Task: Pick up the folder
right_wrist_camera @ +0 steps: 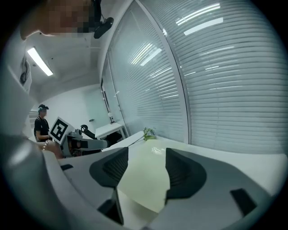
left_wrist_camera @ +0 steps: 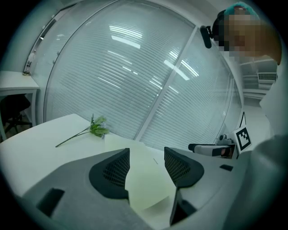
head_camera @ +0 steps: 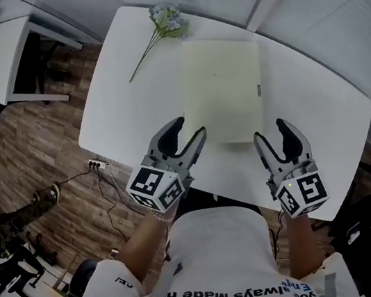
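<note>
A pale yellow folder (head_camera: 225,92) lies flat on the white table (head_camera: 121,120). My left gripper (head_camera: 191,127) hovers at the folder's near left corner, jaws open with nothing held. My right gripper (head_camera: 270,131) stands open just off the folder's near right corner, above the table's front edge. In the left gripper view the folder (left_wrist_camera: 145,179) shows through the gap of the open left gripper (left_wrist_camera: 147,155). The right gripper view shows the same folder (right_wrist_camera: 144,182) beyond the open right gripper (right_wrist_camera: 146,157). Neither gripper touches the folder.
A flower sprig (head_camera: 166,24) lies at the table's far edge, beyond the folder. A second white desk (head_camera: 5,61) stands to the left over a wooden floor with cables (head_camera: 100,187). White blinds (left_wrist_camera: 135,67) cover the windows behind the table.
</note>
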`<state>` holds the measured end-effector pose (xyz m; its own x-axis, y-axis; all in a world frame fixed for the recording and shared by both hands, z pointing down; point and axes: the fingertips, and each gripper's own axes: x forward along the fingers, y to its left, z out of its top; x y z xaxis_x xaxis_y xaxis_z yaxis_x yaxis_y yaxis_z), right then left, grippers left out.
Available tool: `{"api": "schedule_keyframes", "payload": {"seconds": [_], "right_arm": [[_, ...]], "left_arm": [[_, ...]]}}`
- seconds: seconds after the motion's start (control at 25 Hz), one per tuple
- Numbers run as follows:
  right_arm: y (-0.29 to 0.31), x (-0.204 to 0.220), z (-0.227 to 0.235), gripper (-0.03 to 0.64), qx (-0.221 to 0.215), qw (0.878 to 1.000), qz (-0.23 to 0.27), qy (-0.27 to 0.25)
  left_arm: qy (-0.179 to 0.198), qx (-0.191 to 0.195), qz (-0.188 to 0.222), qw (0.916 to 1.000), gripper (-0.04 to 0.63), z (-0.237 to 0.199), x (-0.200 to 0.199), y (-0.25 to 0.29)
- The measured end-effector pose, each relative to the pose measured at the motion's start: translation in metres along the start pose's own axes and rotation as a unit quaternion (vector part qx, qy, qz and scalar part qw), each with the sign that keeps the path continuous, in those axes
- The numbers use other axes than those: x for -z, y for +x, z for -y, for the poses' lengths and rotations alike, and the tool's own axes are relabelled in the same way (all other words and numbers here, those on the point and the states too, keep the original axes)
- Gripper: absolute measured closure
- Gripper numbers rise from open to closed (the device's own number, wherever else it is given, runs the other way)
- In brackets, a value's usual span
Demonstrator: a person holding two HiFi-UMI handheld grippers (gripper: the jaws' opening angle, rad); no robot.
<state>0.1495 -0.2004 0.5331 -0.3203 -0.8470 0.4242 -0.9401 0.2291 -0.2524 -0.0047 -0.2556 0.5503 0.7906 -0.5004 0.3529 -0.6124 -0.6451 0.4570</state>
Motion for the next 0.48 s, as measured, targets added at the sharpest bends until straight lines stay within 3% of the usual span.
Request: {"api": "schedule_keyframes", "payload": {"seconds": [0.48], "right_arm": [[0.030, 0.074, 0.035, 0.351, 0.011, 0.997, -0.062, 0.034]], "left_arm": [[-0.049, -0.029, -0.059, 0.9966, 0.341, -0.044, 0.073, 0.022]]}}
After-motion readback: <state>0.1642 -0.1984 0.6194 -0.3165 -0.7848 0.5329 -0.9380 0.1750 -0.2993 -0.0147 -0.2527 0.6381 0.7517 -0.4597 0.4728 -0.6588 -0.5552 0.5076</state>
